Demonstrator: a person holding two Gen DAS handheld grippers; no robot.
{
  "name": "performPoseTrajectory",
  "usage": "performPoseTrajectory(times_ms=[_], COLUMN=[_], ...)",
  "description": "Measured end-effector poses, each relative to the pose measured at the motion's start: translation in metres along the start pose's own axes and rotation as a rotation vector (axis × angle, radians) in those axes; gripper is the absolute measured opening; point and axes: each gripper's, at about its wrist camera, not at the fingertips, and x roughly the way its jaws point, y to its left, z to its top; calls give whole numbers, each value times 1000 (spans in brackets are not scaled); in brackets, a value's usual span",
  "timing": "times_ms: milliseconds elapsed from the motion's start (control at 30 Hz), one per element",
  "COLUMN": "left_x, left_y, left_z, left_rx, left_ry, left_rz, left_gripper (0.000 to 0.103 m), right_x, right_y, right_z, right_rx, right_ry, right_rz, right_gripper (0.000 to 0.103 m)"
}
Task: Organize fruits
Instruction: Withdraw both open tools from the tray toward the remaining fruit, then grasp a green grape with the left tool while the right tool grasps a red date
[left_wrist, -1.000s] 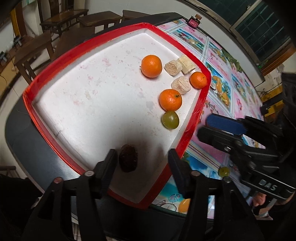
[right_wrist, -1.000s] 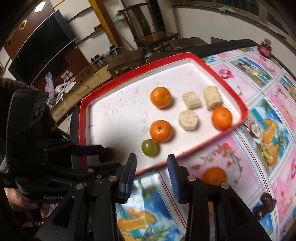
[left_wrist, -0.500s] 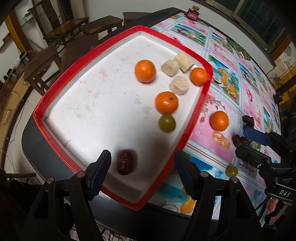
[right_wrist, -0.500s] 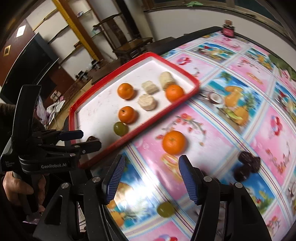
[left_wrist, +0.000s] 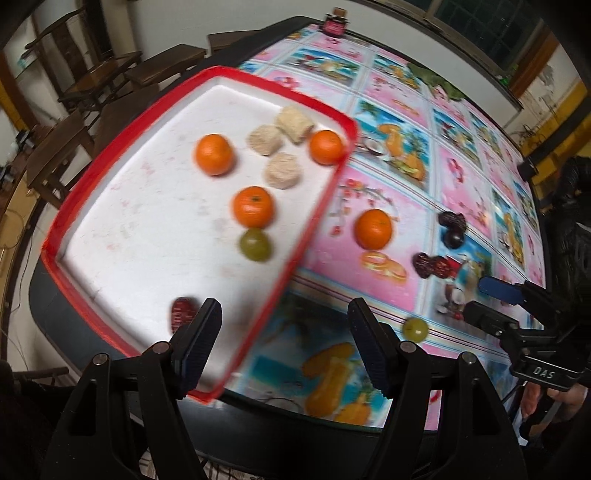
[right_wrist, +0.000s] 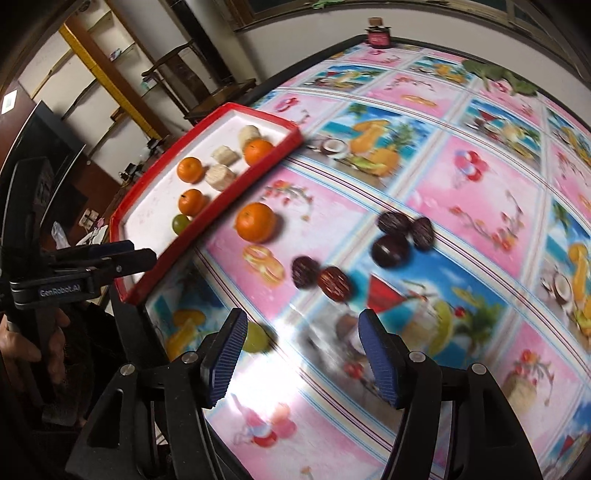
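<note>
A red-rimmed white tray (left_wrist: 317, 206) (right_wrist: 221, 199) holds three oranges (left_wrist: 253, 206), a green grape (left_wrist: 255, 244), several beige cakes (left_wrist: 282, 170) and a dark date (left_wrist: 181, 314). On the tablecloth lie an orange (left_wrist: 373, 229) (right_wrist: 255, 222), a green grape (left_wrist: 415, 328) (right_wrist: 256, 338) and several dark dates (right_wrist: 391, 236). My left gripper (left_wrist: 284, 343) is open and empty above the tray's near corner. My right gripper (right_wrist: 301, 354) is open and empty over the cloth, the loose grape by its left finger.
The table wears a pink and blue fruit-print cloth (right_wrist: 461, 206). A small dark jar (right_wrist: 377, 35) stands at its far edge. Wooden chairs (left_wrist: 110, 74) stand beyond the tray. The table's near edge is just below both grippers.
Both grippers have drawn back and swung right, off the tray toward the cloth. Both sets of jaws have opened wider. The date stays in the tray.
</note>
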Motion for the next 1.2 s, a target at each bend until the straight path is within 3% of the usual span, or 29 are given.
performPoseTrajectory(times_ms=[467, 700, 1200], left_x=[33, 46, 52], left_y=[-74, -81, -86], left_z=[-27, -24, -22], left_rx=[156, 157, 159], left_ry=[141, 147, 139], left_rz=[-156, -159, -192], left_gripper=[70, 70, 39], right_x=[-8, 6, 33], right_y=[-27, -19, -11], right_z=[-7, 5, 23], right_rx=[25, -66, -201], right_ry=[12, 46, 110], right_rz=[-50, -33, -21], right_gripper=[63, 46, 39])
